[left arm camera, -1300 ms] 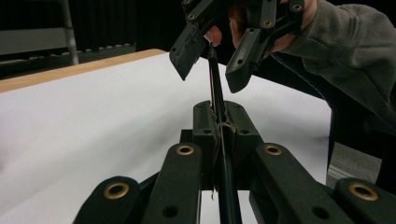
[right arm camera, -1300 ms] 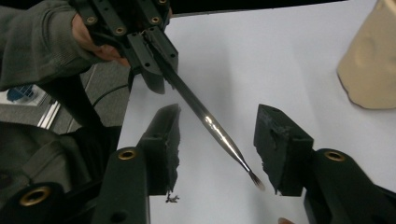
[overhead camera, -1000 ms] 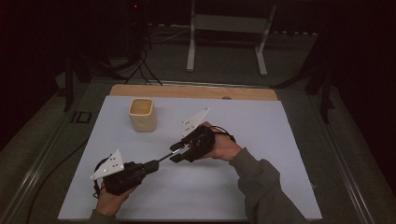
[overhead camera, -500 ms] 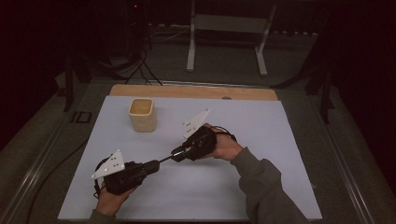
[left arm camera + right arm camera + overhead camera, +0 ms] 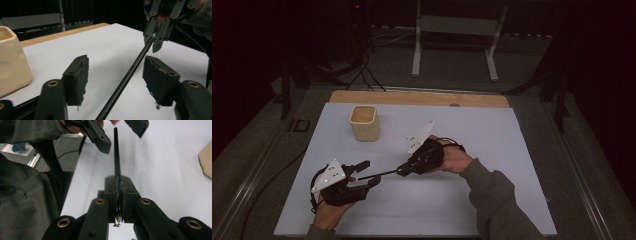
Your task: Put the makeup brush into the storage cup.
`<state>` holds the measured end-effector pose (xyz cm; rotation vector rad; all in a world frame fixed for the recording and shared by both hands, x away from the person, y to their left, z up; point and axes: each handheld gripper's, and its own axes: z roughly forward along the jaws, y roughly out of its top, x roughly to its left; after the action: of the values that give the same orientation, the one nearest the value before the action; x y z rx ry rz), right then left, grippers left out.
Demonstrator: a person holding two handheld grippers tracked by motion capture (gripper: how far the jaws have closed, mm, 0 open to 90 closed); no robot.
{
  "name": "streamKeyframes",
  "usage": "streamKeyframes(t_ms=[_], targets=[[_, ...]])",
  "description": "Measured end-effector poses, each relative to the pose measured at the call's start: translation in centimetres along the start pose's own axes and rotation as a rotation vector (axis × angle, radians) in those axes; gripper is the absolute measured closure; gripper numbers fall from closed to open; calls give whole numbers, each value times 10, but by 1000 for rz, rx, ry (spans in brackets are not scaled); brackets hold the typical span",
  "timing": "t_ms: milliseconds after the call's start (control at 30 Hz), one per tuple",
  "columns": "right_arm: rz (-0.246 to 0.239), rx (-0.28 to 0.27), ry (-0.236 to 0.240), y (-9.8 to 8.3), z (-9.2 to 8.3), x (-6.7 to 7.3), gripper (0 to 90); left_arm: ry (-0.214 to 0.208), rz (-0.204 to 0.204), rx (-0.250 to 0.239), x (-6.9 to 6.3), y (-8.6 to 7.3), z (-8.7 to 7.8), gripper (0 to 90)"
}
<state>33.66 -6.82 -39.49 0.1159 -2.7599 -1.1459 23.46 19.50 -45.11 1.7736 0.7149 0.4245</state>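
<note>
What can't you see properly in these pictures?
- Inside of the cream cup: the high view is too dark and far off to tell what it holds; the left gripper view cuts it off at the left edge.
- What the thin black stick is: too small in the high view.
- The stick's held end: hidden between the pads of the right gripper in the right gripper view.
- The stick's near end: cut off by the bottom edge between the open pads of the left gripper.

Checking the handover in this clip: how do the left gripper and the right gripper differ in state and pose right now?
The left gripper has just been opening, its pads apart with the black rod passing between them untouched; the right gripper has closed and clamps the rod's other end. The left gripper sits near the table's front edge, the right gripper nearer the middle. Both are black, hand-held, and point at each other along the rod.
</note>
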Motion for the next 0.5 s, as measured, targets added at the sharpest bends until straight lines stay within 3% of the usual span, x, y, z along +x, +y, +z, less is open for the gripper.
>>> streamKeyframes(t_ms=[133, 167, 233, 300, 500], targets=[[5, 29, -17, 0, 3, 0, 852, 20, 69, 44, -8, 3, 5, 487], [5, 29, -17, 0, 3, 0, 852, 20, 69, 44, -8, 3, 5, 504], [-3, 46, -23, 2, 7, 0, 852, 43, 120, 88, -15, 5, 11, 535], [-7, 60, -30, 3, 9, 0, 852, 73, 148, 126, -18, 6, 15, 577], [-13, 87, -48, 3, 13, 0, 853, 101, 225, 199, -27, 8, 21, 639]])
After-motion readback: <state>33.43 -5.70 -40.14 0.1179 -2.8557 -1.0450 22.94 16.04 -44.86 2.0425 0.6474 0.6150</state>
